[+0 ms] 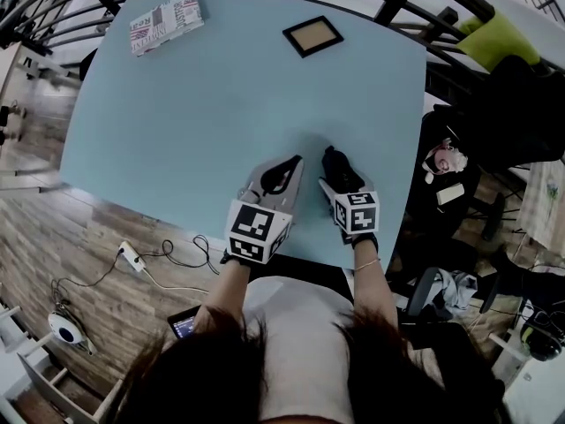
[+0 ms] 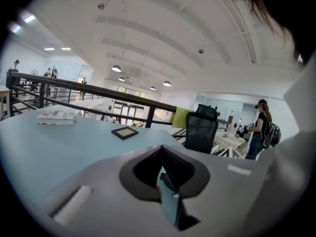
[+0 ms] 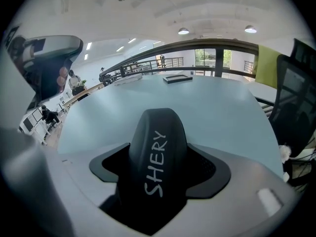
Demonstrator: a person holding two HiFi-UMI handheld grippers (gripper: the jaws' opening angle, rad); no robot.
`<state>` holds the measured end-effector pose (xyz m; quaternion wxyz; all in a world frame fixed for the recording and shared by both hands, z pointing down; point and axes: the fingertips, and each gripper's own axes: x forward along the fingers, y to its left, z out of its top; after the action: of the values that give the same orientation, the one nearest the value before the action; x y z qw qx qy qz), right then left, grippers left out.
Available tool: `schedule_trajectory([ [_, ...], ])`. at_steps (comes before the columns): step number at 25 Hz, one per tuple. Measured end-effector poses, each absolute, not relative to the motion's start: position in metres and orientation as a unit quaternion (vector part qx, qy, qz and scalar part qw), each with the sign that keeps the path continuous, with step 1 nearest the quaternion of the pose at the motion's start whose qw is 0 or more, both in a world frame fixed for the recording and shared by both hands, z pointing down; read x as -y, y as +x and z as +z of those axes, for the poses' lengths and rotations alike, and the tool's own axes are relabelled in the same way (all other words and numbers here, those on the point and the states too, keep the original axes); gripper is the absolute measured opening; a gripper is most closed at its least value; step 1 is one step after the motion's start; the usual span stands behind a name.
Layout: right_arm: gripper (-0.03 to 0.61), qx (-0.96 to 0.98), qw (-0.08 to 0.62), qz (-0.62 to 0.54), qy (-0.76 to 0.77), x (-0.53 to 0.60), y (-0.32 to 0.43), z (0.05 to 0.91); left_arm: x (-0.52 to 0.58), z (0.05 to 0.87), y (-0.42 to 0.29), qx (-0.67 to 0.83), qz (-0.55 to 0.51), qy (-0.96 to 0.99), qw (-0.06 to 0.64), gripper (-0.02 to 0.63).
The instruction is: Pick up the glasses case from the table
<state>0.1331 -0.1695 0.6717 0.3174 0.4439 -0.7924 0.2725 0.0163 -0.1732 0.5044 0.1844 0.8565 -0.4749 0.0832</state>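
A black glasses case with white lettering lies on the light blue table near its front right edge. My right gripper reaches down over the case, one jaw on each side. In the right gripper view the case fills the gap between the dark pads, and I see no clear press on it. My left gripper rests just left of the case, with its tips together and nothing held. The left gripper view shows its jaws meeting over the table.
A folded newspaper lies at the far left of the table and a small dark picture frame at the far middle. A black railing runs behind the table. A black chair and a yellow-green one stand on the right. Cables lie on the wooden floor.
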Motion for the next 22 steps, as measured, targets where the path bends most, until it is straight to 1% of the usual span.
schedule_trajectory([
  [11, 0.347, 0.809, 0.267, 0.240, 0.466, 0.184, 0.135, 0.625, 0.171, 0.486, 0.017, 0.477, 0.075, 0.860, 0.166, 0.057],
  [22, 0.347, 0.824, 0.216, 0.185, 0.490, 0.200, 0.140, 0.557, 0.176, 0.458, 0.010, 0.482, 0.056, 0.863, 0.138, 0.057],
])
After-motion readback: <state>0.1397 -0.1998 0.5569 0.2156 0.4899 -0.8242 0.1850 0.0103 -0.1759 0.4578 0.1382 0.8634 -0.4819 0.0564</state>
